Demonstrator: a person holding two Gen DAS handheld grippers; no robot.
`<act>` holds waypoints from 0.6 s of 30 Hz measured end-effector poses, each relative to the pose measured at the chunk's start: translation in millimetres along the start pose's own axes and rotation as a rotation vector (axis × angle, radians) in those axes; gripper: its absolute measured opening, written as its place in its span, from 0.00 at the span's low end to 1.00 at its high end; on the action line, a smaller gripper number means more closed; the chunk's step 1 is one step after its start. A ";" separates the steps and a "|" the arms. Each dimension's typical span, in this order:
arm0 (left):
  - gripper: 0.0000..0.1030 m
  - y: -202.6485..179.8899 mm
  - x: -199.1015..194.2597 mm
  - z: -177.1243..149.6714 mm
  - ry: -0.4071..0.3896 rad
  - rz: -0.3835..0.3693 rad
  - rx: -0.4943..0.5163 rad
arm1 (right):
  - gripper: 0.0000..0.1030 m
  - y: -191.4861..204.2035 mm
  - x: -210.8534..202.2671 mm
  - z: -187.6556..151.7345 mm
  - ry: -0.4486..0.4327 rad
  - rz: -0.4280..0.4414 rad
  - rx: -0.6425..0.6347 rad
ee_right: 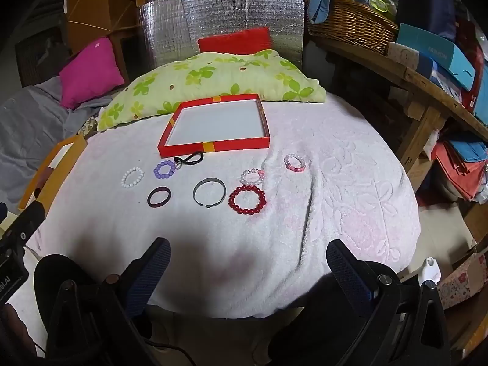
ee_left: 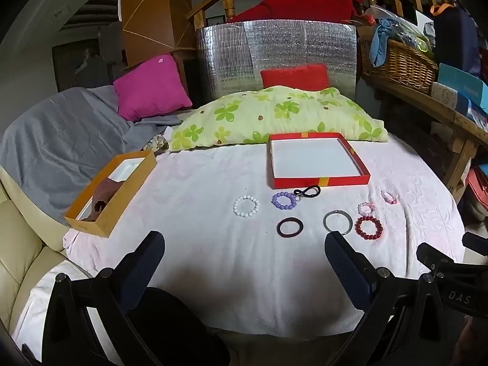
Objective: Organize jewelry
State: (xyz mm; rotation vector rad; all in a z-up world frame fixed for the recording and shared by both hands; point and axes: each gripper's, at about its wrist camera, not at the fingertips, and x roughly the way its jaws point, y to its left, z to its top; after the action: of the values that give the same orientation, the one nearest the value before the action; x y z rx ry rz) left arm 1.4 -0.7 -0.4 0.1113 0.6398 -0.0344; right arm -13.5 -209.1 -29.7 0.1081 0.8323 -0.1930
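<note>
The left gripper (ee_left: 244,250) is spread wide with nothing between its fingers, hanging over the near part of a table covered in a pale pink towel (ee_left: 213,259). Far to its left, at the towel's left edge, an orange box (ee_left: 106,219) lies with its long axis running from near-left to far-right; something brown sits inside it.

Ahead of the left gripper lie eight pieces of jewelry. From the left: one white bead bracelet (ee_left: 246,206), one dark plain ring-shaped bangle (ee_left: 290,227) nearer the gripper, one purple bead bracelet (ee_left: 284,200), and one black looped cord (ee_left: 308,192) touching the purple one and lying just before the red tray. Then one grey open bangle (ee_left: 338,222), its gap turned toward the gripper, just beyond the gripper's right finger; one dark red bead bracelet (ee_left: 369,228); one small pale pink bead bracelet (ee_left: 366,208) touching it on the far side; and one more pink bead bracelet (ee_left: 389,196) apart, farthest right.

One shallow red tray (ee_left: 317,181), square with a white floor, sits straight ahead beyond the jewelry, its near wall facing the gripper, a green flowered pillow (ee_left: 274,116) behind it.

The right gripper (ee_right: 248,259) is also wide open and holds nothing. Bare towel stretches ahead of it and to its right, up to the rounded table edge.
</note>
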 end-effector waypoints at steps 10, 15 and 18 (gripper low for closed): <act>1.00 6.2 -5.8 7.6 -0.015 0.003 -0.005 | 1.00 -1.4 1.5 -0.3 0.001 0.004 0.003; 1.00 5.5 -4.5 6.6 -0.012 0.008 -0.010 | 1.00 -1.1 -0.2 0.2 0.001 0.003 0.005; 1.00 5.9 -4.5 7.1 -0.013 0.008 -0.011 | 1.00 -0.7 1.2 0.1 0.003 0.004 0.003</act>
State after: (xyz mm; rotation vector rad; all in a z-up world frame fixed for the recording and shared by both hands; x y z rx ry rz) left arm 2.4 4.4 8.5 0.1035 0.6260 -0.0237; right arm -12.8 -210.0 -30.5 0.1128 0.8346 -0.1900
